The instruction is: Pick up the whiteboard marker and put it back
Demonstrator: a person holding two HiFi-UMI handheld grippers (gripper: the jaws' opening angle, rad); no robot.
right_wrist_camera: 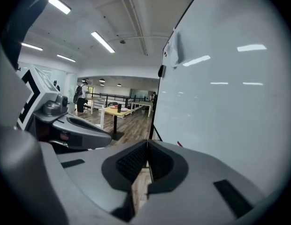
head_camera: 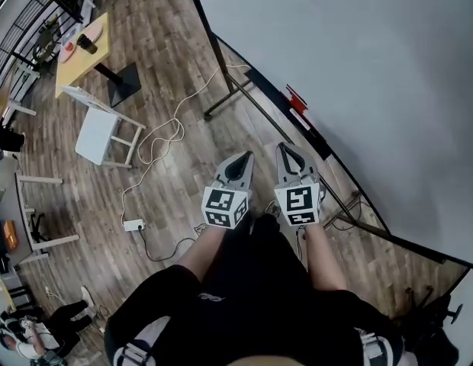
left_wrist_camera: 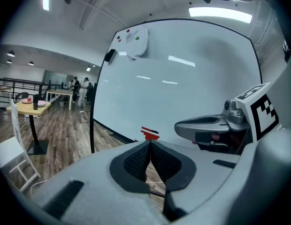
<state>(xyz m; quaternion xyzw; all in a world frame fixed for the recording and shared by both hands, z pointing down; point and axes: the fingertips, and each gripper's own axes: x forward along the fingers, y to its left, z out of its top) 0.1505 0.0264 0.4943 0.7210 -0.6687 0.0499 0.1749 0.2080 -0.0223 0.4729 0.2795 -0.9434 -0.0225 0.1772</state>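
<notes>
Whiteboard marker (head_camera: 295, 97): red, lying on the dark ledge (head_camera: 316, 139) along the bottom edge of the whiteboard (head_camera: 358, 59). It shows as a small red shape in the left gripper view (left_wrist_camera: 149, 133), straight ahead past the jaw tips. In the right gripper view only a sliver of red (right_wrist_camera: 179, 144) shows at the foot of the board. Neither gripper touches it; both are well short of the ledge.

Left gripper (head_camera: 249, 155): jaws pressed together, pads meeting along one line, nothing between them (left_wrist_camera: 149, 143).

Right gripper (head_camera: 285, 151): jaws likewise pressed together and empty (right_wrist_camera: 146, 143).

The two grippers are held side by side, close but apart, in front of the person's body, tips pointing toward the board and a little downward. Each shows in the other's view: the right one at the right edge of the left gripper view, the left one at the left edge of the right gripper view.

Surroundings: wooden floor (head_camera: 168, 67); a white cable (head_camera: 166, 133) trailing to a power strip (head_camera: 133, 224); a white chair (head_camera: 99, 132); a yellow table (head_camera: 85, 48) farther off.
</notes>
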